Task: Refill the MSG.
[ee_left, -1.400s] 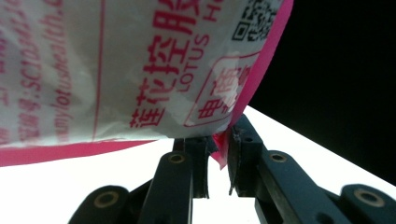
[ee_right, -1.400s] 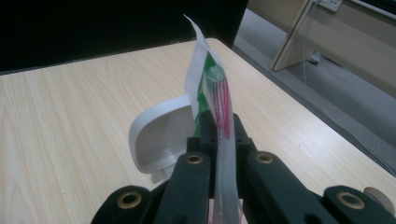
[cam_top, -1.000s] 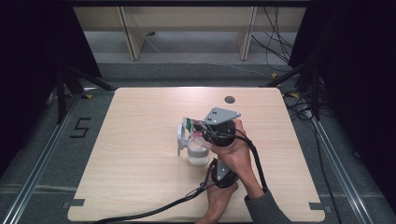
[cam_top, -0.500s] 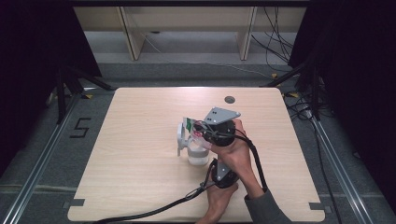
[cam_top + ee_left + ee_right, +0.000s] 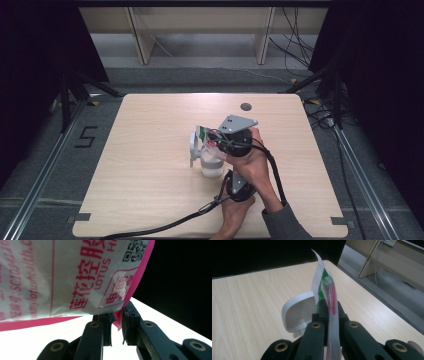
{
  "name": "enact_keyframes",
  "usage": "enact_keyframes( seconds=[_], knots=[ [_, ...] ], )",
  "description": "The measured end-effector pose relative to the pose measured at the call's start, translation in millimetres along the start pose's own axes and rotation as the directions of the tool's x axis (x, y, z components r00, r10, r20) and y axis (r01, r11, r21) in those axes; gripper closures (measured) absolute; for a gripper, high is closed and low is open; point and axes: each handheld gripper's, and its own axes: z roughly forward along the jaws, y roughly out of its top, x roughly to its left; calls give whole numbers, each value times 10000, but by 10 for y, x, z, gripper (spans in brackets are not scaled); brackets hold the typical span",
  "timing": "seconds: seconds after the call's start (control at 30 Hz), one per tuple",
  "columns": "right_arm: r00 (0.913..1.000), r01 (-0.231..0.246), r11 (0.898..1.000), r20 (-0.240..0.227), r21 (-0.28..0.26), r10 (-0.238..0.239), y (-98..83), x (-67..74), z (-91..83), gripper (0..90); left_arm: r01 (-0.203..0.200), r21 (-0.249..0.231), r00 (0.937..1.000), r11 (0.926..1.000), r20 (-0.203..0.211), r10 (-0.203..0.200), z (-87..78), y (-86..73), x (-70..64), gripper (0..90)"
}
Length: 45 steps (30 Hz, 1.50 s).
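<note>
A white sachet (image 5: 205, 135) with pink and green print hangs over a white plastic jug (image 5: 212, 165) at the middle of the table, the jug's lid (image 5: 193, 145) flipped open to the left. My right gripper (image 5: 216, 141), the one with the grey plate, is shut on the sachet's edge (image 5: 322, 282); its jaws (image 5: 329, 307) pinch it edge-on, with the lid (image 5: 297, 312) just beyond. My left gripper (image 5: 117, 315) is shut on the pink bottom corner of the sachet (image 5: 70, 277). In the high view the left gripper's body sits below the right hand, its jaws hidden.
The wooden table (image 5: 150, 190) has a round cable hole (image 5: 245, 106) at the back right. A black cable (image 5: 165, 227) trails off the front edge. Shelf legs (image 5: 140, 35) stand on the floor beyond the table.
</note>
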Motion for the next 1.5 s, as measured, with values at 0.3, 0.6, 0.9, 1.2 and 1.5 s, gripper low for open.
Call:
enact_keyframes(
  seconds=[0.3, 0.6, 0.9, 1.2, 1.5],
  knots=[
    [10000, -9, 10000, -11, -14, 9, 3, 5, 1, 896, -19, -19, 10000, 10000, 17, 19, -1, 3, 3, 792],
    [10000, -20, 9999, -60, 105, 21, 5, 11, 3, 896, 10, -39, 10000, 10000, 43, -10, 2, 4, 8, 792],
    [9999, 34, 9999, -95, 109, -33, 5, 12, 5, 896, 51, -21, 9999, 10000, 99, -51, 0, 9, 10, 792],
    [9998, 208, 9998, -62, -24, -208, 6, 3, 28, 896, 20, -12, 10000, 10000, 41, -20, 5, 9, 5, 792],
    [10000, -25, 10000, -47, -16, 25, 5, 5, 20, 896, -96, -34, 10000, 9999, 1, 96, 2, 9, 3, 792]
  ],
)
